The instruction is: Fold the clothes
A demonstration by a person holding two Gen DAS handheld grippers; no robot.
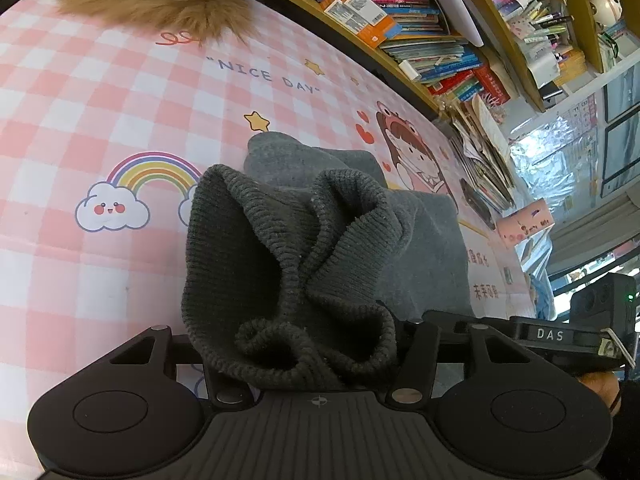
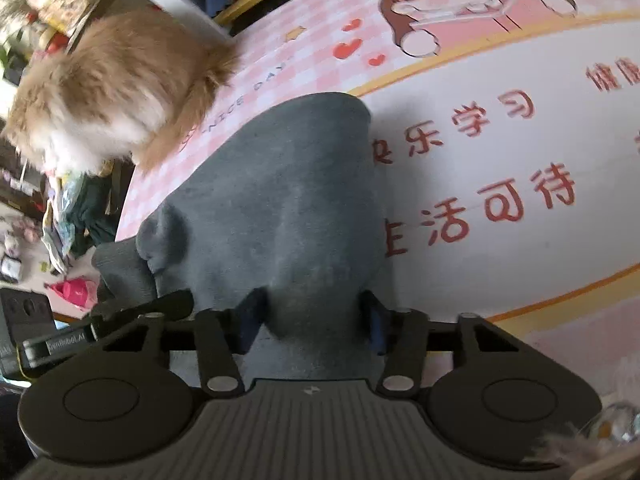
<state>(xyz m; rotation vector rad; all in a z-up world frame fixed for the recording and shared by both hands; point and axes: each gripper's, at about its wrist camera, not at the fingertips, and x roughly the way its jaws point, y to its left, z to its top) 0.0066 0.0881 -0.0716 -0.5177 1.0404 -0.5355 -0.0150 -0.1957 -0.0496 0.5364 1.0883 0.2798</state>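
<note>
Your left tool (image 1: 308, 356) is clamped on the ribbed cuff (image 1: 288, 280) of the grey garment (image 1: 424, 248), bunched right at its fingers. Your right tool (image 2: 316, 320) grips a fold of the same garment (image 2: 280, 184), which lies ahead on the pink checked worktop (image 1: 80, 92). A fluffy cat (image 2: 120, 92) sits ahead-left of your right tool, close beside the cloth. Bookshelves (image 1: 420, 12) stand beyond the worktop.
</note>
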